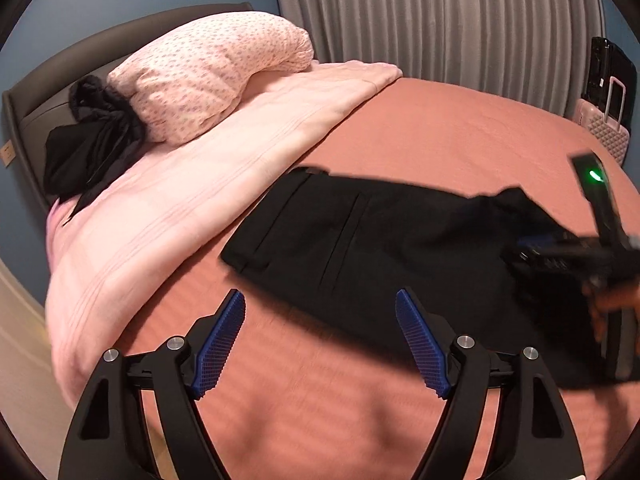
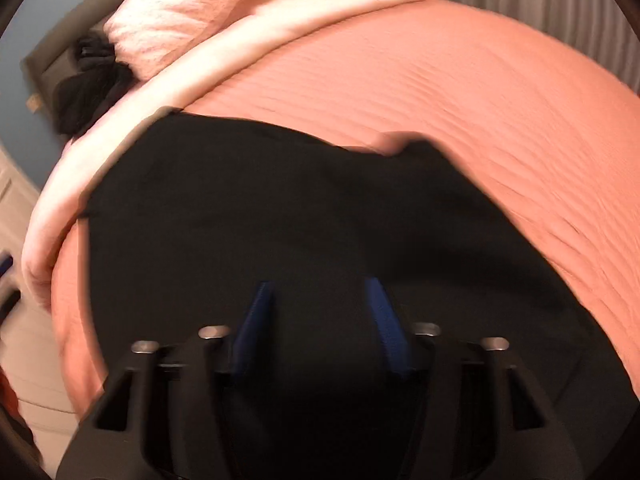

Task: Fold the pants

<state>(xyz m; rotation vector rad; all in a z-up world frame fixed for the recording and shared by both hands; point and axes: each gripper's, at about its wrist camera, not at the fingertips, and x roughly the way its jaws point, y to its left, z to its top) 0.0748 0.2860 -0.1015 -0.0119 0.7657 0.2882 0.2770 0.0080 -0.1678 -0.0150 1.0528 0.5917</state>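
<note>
Pants [image 1: 360, 236]: black, lying flat on the salmon bedspread [image 1: 460, 128], centre to right of the left wrist view; waistband end toward the upper left, near the edge of the pale pink blanket [image 1: 192, 208]. Seams and a pocket line visible on the cloth. In the right wrist view the pants [image 2: 240, 220] fill the centre and lower frame, heavily blurred, with a raised fold at their upper edge.

Left gripper [image 1: 320, 320]: bottom centre of its own view, blue ribbed pads [image 1: 224, 336] spread wide, nothing between them; poised over bare bedspread just beside the near edge of the pants, not touching cloth.

Right gripper [image 2: 318, 312]: bottom centre of its own view, blue pads [image 2: 256, 320] partly drawn together with a gap left between them, black cloth directly beneath. Whether the pads pinch any fabric cannot be told from the blur. The same tool shows at the right edge of the left wrist view [image 1: 576, 252], over the far end of the pants, with a green light [image 1: 595, 176] on its body and a hand [image 1: 612, 308] below it.

Pillow [image 1: 208, 76]: pink, small print, upper left, on the blanket.

Dark garment [image 1: 88, 140]: bunched against the grey headboard [image 1: 36, 112], left of the pillow.

Curtain [image 1: 440, 12]: grey, pleated, top of frame.

Suitcase [image 1: 604, 132]: pale pink, right edge.
</note>
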